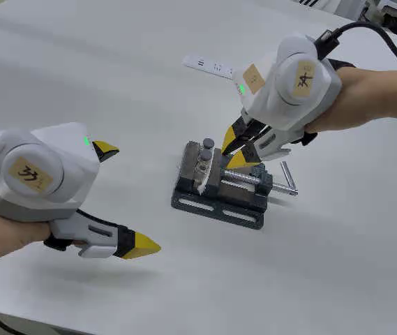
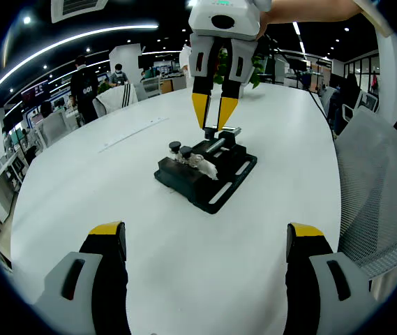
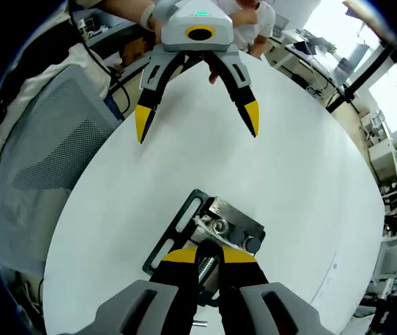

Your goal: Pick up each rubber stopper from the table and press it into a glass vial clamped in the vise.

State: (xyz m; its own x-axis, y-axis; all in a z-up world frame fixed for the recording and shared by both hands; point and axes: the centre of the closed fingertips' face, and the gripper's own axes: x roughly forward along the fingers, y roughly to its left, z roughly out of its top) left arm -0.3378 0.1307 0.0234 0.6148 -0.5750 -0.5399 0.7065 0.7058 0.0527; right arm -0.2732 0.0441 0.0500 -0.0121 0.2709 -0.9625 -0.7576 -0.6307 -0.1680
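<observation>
Centre of the head view: black vise [image 1: 219, 190] on the white table [image 1: 114, 70], vials [image 1: 202, 169] clamped upright in it. Dark stopper [image 1: 208, 144] seated on the farther vial. Just right of it, over the vise screw: right gripper [image 1: 234, 151], fingers narrowly parted, nothing between them. Lower left, well apart from the vise: left gripper [image 1: 132, 197], fingers spread wide, released, empty. In the left gripper view, two dark-topped vials side by side in the vise, right gripper tips hanging just behind. Upper centre of the head view: a white strip [image 1: 208, 66] flat on the table.
</observation>
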